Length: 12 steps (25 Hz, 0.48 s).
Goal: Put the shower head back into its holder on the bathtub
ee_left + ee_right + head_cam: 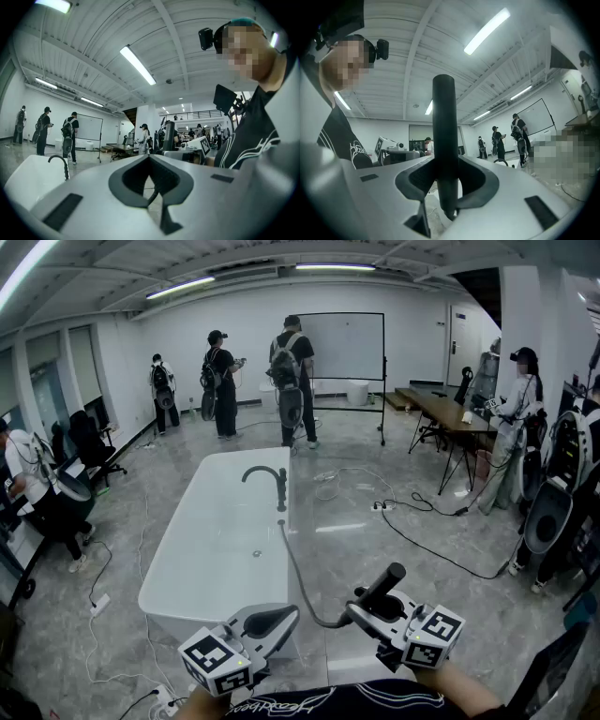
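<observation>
In the head view the white bathtub (pixel 173 563) stands ahead of me, with a black gooseneck faucet (pixel 278 486) on its right rim. A grey hose (pixel 298 589) runs from the faucet's foot down to the black shower head (pixel 381 586). My right gripper (pixel 367 607) is shut on the shower head's handle (pixel 444 140), which sticks up between the jaws, in front of the tub's near end. My left gripper (pixel 274 620) is beside it on the left, shut (pixel 150 160) with nothing in it. The holder itself is too small to make out.
Several people stand beyond the tub near a whiteboard (pixel 349 348), and others stand at both sides of the room. Cables (pixel 412 531) trail over the marble floor right of the tub. A long table (pixel 448 413) stands at the back right.
</observation>
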### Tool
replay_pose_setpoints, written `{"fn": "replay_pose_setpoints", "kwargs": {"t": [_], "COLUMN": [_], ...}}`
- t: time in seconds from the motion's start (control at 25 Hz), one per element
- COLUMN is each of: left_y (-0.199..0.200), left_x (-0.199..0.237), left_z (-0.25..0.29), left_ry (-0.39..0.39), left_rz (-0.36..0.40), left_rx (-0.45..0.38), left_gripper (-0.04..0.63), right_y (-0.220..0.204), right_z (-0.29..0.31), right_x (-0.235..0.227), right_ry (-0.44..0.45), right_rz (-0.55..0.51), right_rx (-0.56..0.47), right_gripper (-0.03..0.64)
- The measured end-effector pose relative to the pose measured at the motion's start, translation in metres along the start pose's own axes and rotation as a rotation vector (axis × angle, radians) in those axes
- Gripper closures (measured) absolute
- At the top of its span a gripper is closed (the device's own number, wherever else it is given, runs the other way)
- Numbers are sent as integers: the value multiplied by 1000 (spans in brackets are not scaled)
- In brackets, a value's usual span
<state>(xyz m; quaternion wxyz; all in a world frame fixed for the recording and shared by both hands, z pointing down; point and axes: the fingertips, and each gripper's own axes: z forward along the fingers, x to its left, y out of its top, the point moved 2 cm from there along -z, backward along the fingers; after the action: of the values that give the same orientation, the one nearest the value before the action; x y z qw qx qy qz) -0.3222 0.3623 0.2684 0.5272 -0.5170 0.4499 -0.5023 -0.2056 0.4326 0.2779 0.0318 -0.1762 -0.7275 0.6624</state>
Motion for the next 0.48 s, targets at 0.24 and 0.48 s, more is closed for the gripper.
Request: {"fn": "replay_pose_setpoints", "kwargs": {"t": [0.24,0.48], "left_y": [-15,-19], "left_x": [-20,-34], "left_z": [9,13], "left_ry": [-36,-18], "left_rz": [-33,-36], "left_rx": [-1,18], "left_gripper": [591,591], "right_y": [-12,-13], "right_z": [-18,-30], "right_x": [-2,-4], "right_ry": [6,11], "right_rz": [4,21], "right_rx": [-1,1], "right_gripper": [480,480]}}
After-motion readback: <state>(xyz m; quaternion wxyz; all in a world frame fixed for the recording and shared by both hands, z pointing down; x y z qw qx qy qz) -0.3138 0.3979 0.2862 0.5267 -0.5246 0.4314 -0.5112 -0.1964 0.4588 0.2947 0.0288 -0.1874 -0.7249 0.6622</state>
